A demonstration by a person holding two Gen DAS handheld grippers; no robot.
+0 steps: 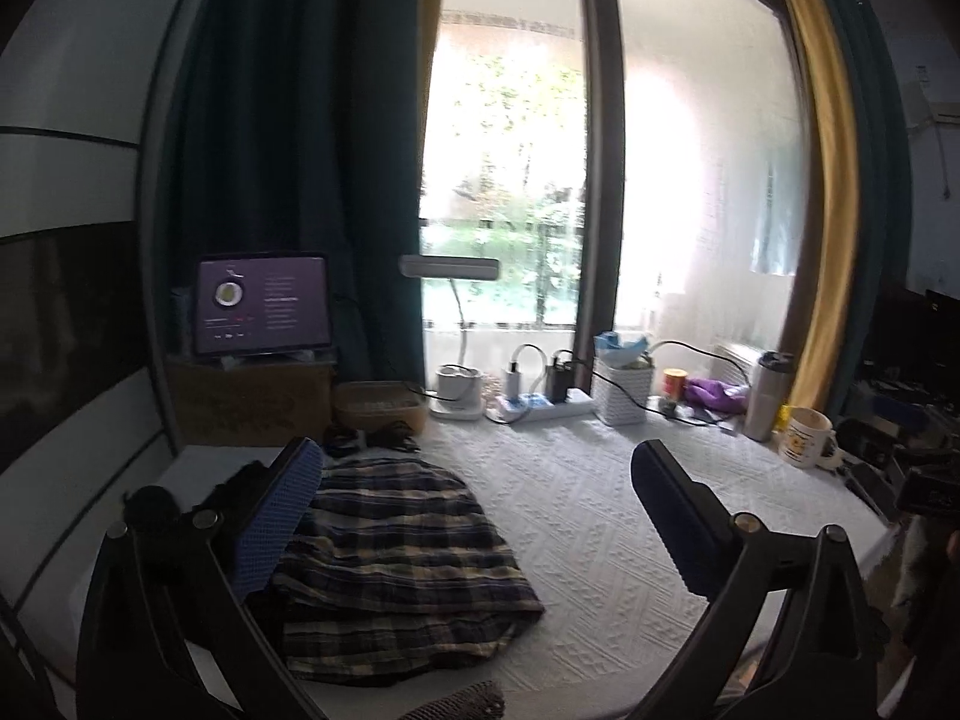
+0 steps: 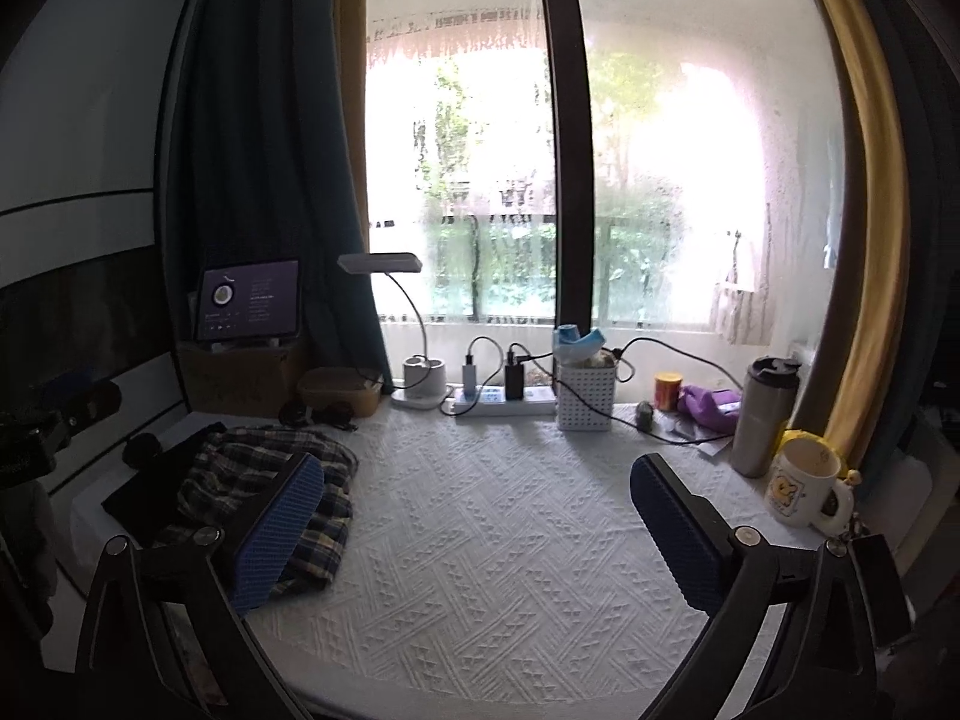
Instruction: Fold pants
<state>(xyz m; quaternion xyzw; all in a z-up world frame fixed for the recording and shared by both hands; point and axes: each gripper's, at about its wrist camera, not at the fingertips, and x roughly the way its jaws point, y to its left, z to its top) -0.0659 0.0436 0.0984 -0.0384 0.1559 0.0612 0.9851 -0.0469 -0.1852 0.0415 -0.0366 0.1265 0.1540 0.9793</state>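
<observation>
window glass (image 2: 468, 180) fills the far side ahead of both pairs of fingers, with dark curtains (image 2: 264, 150) hanging at its left. beneath it we see the desk (image 2: 510, 570) under a white textured cover, bare in the stretch between our right gripper (image 2: 477, 534) fingers. the plaid pants (image 1: 402, 558) lie bunched in a rough pile on the left part of the desk; in the left wrist view they sit just inside and behind the left finger of our left gripper (image 1: 477, 528), and in the right wrist view they lie behind and to the left of the left finger. both grippers stand wide open, blue pads well apart, and neither has hold of anything; no pad presses on the cloth. beyond the left fingers a cardboard box (image 2: 240, 378) carries a lit tablet (image 2: 249, 299). straight ahead stand a desk lamp (image 2: 414, 324), a power strip (image 2: 504, 405) with chargers plugged in, and a white perforated bin (image 2: 585, 399). beyond the right fingers we make out a steel tumbler (image 2: 765, 414), a purple pouch (image 2: 708, 405) and a white mug (image 2: 804, 483) near the desk edge.
</observation>
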